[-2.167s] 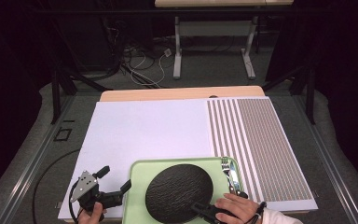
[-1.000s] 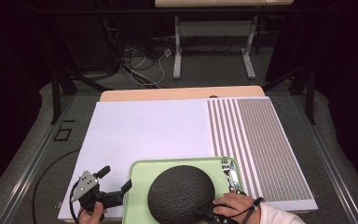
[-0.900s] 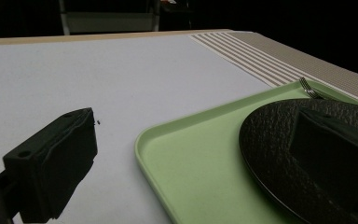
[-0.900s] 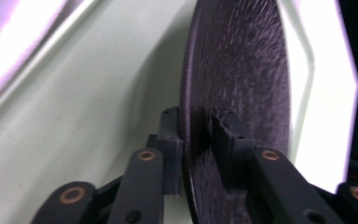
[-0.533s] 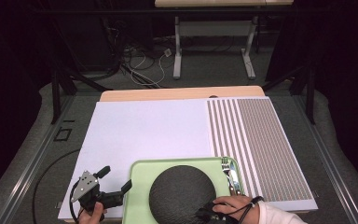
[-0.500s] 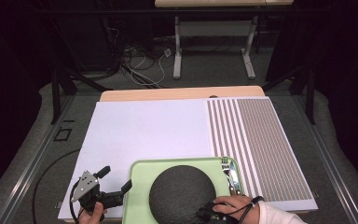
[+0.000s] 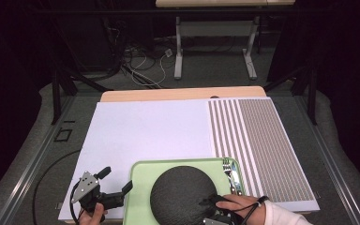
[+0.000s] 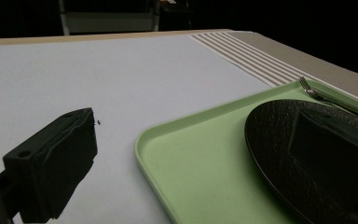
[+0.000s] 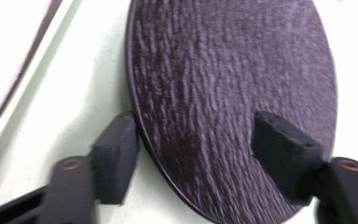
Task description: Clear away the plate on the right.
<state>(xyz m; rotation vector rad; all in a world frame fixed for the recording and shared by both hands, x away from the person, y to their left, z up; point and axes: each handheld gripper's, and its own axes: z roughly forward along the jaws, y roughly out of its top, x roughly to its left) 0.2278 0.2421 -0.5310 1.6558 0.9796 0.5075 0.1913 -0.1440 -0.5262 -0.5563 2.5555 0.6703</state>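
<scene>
A round black textured plate (image 7: 180,194) lies on a light green tray (image 7: 140,187) at the table's near edge. My right gripper (image 7: 210,204) comes in from the bottom over the plate's near rim. In the right gripper view its jaws have just been opening: the right gripper (image 9: 196,149) stands open astride the plate (image 9: 233,70), one pad at the rim, the other above the plate's face. My left gripper (image 7: 116,180) rests open just left of the tray, holding nothing. A fork (image 7: 229,171) lies along the tray's right side.
The tray sits on a white mat (image 7: 145,126) with a brown striped mat (image 7: 258,140) to its right. The left gripper view has the tray's corner (image 8: 205,172), the plate (image 8: 307,154) and the fork (image 8: 321,93). Table legs and cables stand beyond the far edge.
The plate has settled flat on the tray, shifting slightly. My right hand has drawn a little toward the near edge. The left gripper has stayed put.
</scene>
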